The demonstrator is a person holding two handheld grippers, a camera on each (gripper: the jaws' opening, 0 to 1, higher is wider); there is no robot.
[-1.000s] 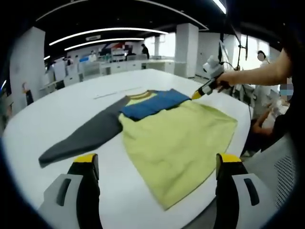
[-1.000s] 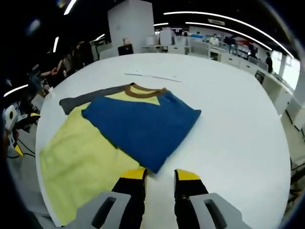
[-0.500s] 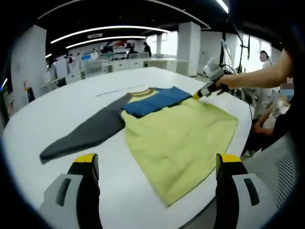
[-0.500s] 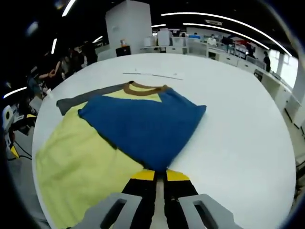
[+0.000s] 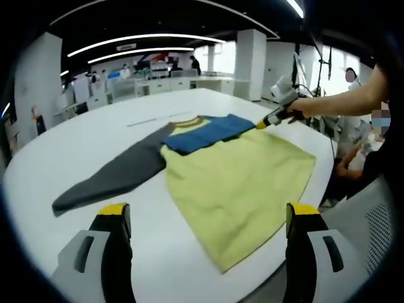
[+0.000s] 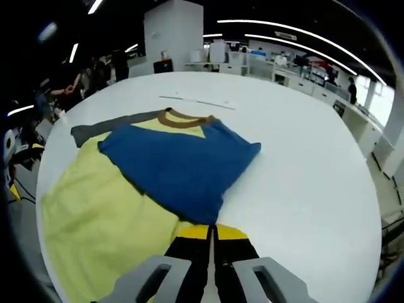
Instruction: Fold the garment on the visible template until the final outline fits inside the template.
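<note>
Sleeve was the whole story: the folded-over blue fabric sleeve [image 6: 180,167] lay straight ahead of your right gripper [image 6: 211,232], at twelve o'clock off its fingertips in the right gripper view, with its near corner reaching down to the yellow tips. Your jaws there were pressed together; whether they pinched the blue corner or the yellow-green hem beneath, I could not tell. The yellow-green knit garment body [image 5: 237,183] lay flat on the white round table [image 5: 76,148], brown collar [image 6: 182,118] at the far end. No template outline could be made out on the table.

Across the way, the long grey fabric sleeve [image 5: 113,177] was stretched out flat, its long axis running from the collar toward eight o'clock in the left gripper view, cuff pointing back near your left gripper [image 5: 208,218]. That one's jaws stood wide apart, holding nothing, hovering short of the cloth. So your left hand was clearly the nearer one to that grey cuff, and by my reckoning the fold to match the blue side belonged to it, carried toward two o'clock over the body.
</note>
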